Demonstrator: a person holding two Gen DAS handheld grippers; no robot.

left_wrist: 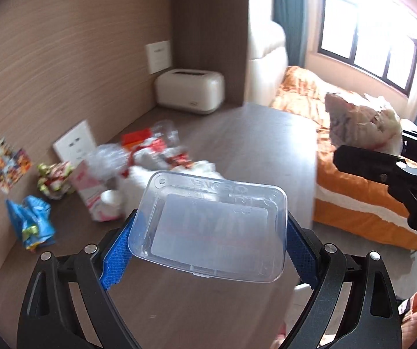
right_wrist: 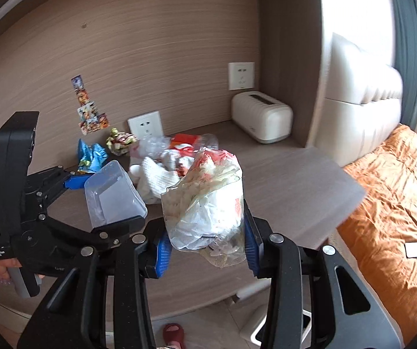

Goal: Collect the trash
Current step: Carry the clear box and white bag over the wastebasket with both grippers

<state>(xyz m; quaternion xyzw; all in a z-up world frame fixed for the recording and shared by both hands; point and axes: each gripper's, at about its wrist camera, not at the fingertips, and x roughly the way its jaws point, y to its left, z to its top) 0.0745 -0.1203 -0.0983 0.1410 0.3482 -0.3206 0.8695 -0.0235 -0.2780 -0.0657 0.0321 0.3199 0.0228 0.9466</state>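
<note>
1. Risk, clear plastic tub (left_wrist: 211,226): smooth, thin-walled and light; held only across its two side walls, so it may bow inward and squirt out of the grip, or twist if the hand swings. Judged likely to fall back toward the desk (left_wrist: 237,145) or off its edge
2. Risk, stuffed clear bag (right_wrist: 205,200): soft and overfilled with crumpled wrappers; contents could spill from the open top if it is tipped, and the thin film trailing below the pads could slide or tear under squeeze
3. Risk, collision: the two tools sit close side by side above the desk; a careless turn could knock one load against the other
4. Left gripper (left_wrist: 208,232): jaws set wide, about the tub's width, blue pads (left_wrist: 118,247) pressed to its sides; tub held clear above the desk, opening facing the camera
5. Right gripper (right_wrist: 207,247): jaws partly closed, blue pads (right_wrist: 163,250) squeezing the bag's lower part; bag lifted off the desk, upright
6. Remaining trash pile (right_wrist: 162,157): wrappers, tissue and crushed plastic lie at the desk's rear by the wall socket (right_wrist: 146,126), near the blue wrapper (right_wrist: 90,155); not yet collected
</note>
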